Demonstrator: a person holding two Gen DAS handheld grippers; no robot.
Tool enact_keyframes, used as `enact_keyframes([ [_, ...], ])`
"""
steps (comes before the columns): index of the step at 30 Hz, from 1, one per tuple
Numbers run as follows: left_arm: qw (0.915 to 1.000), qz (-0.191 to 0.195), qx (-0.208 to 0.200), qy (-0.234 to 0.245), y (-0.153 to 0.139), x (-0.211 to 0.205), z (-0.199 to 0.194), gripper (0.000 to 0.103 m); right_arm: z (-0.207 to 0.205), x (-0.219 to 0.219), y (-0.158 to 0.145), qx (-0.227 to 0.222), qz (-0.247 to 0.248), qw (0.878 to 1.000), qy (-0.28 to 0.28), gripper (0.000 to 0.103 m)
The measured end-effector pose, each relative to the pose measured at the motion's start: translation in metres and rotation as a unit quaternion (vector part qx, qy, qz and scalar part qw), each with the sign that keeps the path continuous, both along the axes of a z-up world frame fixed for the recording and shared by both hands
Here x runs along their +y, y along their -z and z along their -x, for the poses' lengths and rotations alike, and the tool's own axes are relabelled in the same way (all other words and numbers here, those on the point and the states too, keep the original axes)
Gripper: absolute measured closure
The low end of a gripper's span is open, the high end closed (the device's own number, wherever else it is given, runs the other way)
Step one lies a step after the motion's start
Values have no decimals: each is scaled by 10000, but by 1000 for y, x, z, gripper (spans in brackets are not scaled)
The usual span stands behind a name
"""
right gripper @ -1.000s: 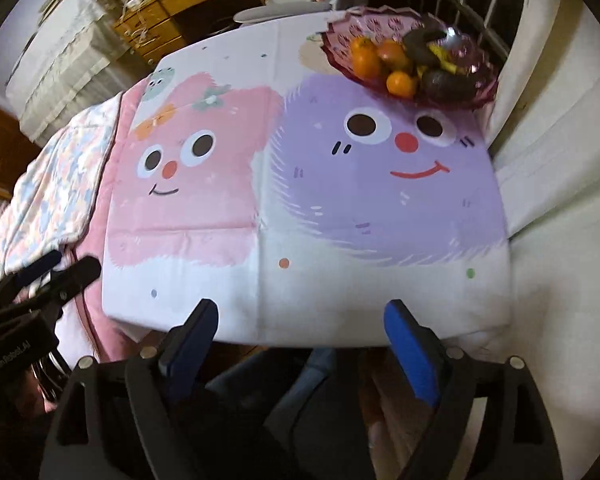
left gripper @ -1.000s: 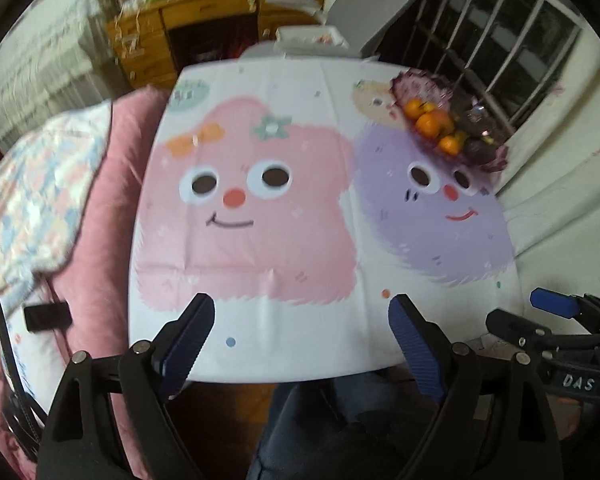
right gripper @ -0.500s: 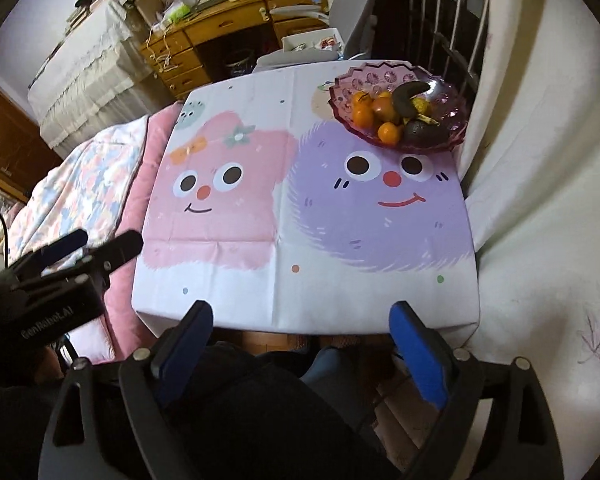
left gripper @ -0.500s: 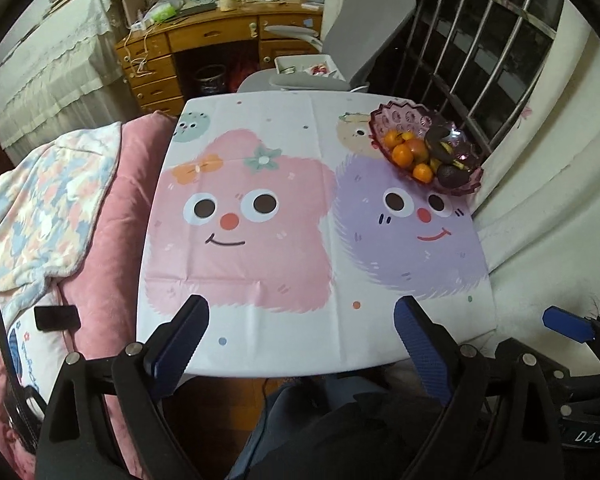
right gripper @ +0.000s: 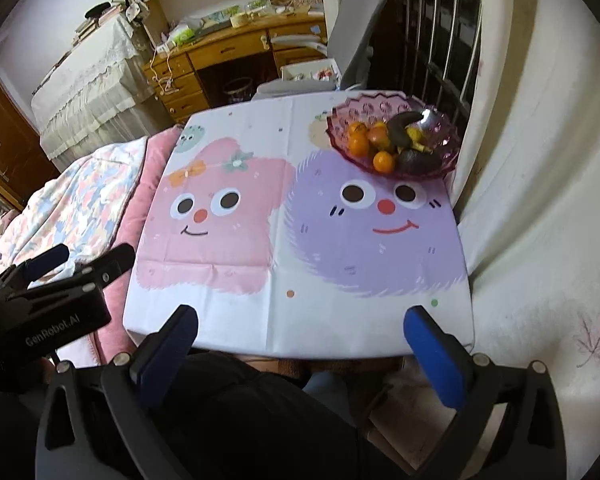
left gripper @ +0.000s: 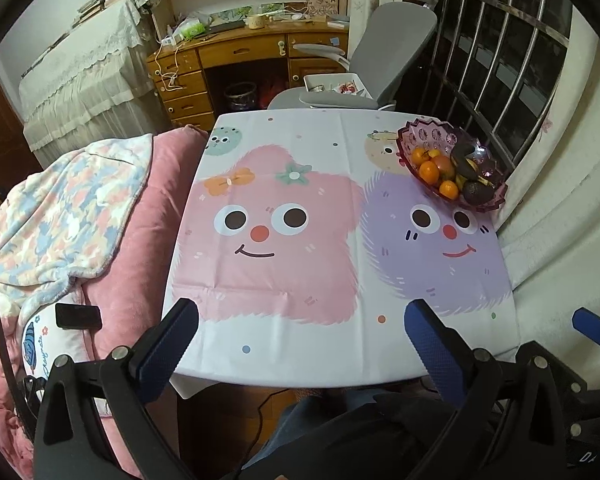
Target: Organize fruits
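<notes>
A purple glass bowl (left gripper: 416, 141) stands at the table's far right corner; it also shows in the right wrist view (right gripper: 356, 114). It holds several oranges (left gripper: 429, 171), a reddish fruit (right gripper: 378, 135), a dark avocado (left gripper: 477, 193) and a dark banana (right gripper: 401, 125). My left gripper (left gripper: 300, 340) is open and empty, held back over the table's near edge. My right gripper (right gripper: 302, 338) is open and empty, also behind the near edge. Both are far from the bowl.
The table (left gripper: 284, 344) wears a cartoon cloth with a pink and a purple face. A pink bed with a patterned blanket (left gripper: 60, 216) lies to the left. A grey chair (left gripper: 384, 64) and a wooden desk (left gripper: 236, 56) stand behind. A barred window (left gripper: 500, 60) and white curtain are right.
Both grippers have pulled back and up from the table, so more of the room shows. The bowl and fruit have not moved. Both stay open.
</notes>
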State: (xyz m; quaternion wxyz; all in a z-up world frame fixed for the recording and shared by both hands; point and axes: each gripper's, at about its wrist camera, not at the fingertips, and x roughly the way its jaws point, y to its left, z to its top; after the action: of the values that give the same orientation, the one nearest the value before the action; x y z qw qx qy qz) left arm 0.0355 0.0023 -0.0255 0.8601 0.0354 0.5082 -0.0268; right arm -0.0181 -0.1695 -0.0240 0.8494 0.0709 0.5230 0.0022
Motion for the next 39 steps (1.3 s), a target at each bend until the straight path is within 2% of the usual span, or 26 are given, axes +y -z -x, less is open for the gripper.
enact_keyframes([
  [39, 10000, 41, 4, 41, -2, -12, 13, 1, 11, -4, 10, 138, 32, 9999, 61, 0],
])
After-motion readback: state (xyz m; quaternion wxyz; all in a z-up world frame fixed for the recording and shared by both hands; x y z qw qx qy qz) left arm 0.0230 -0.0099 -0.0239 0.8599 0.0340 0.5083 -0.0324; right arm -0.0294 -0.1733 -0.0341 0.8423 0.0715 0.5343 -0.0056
